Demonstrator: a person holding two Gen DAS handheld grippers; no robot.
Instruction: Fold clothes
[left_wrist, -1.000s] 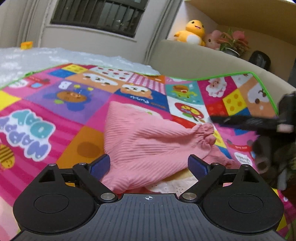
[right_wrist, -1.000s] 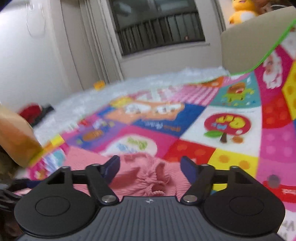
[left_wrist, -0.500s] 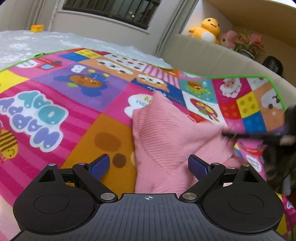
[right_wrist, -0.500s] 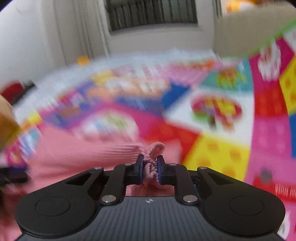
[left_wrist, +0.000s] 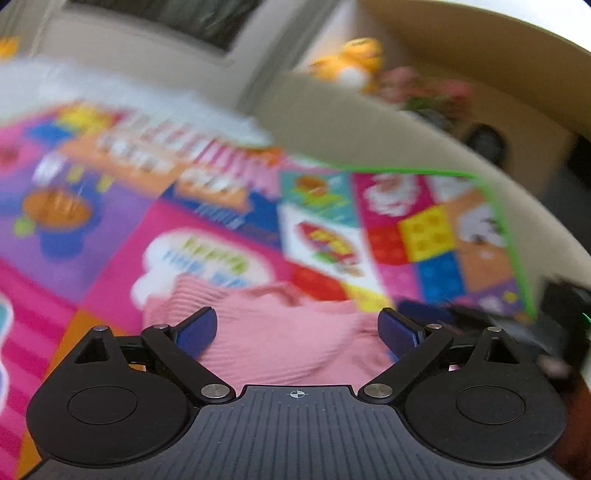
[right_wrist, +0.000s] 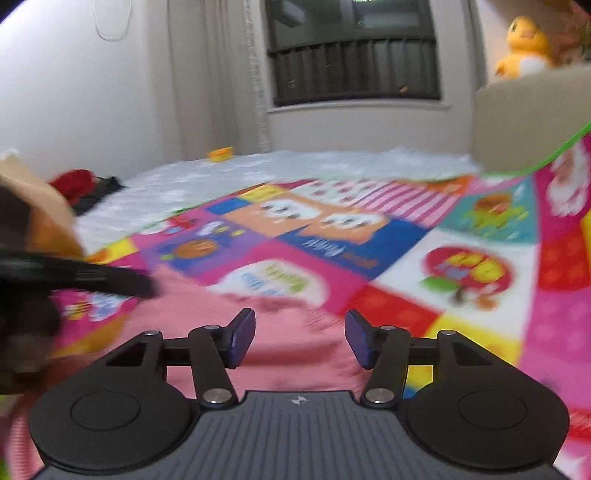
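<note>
Pink garment (left_wrist: 288, 339) lies on the colourful play mat (left_wrist: 110, 236), near both cameras. Left gripper (left_wrist: 297, 328) and right gripper (right_wrist: 299, 338) have fingers spread, holding nothing

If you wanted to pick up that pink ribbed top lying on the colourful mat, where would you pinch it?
Probably at an outer edge rather than the middle. The pink top lies flat on the mat, so its broad centre offers nothing to pinch. The right gripper, open above it, could come in low from the near side and close on the hem. Blur hides finer folds.
</note>
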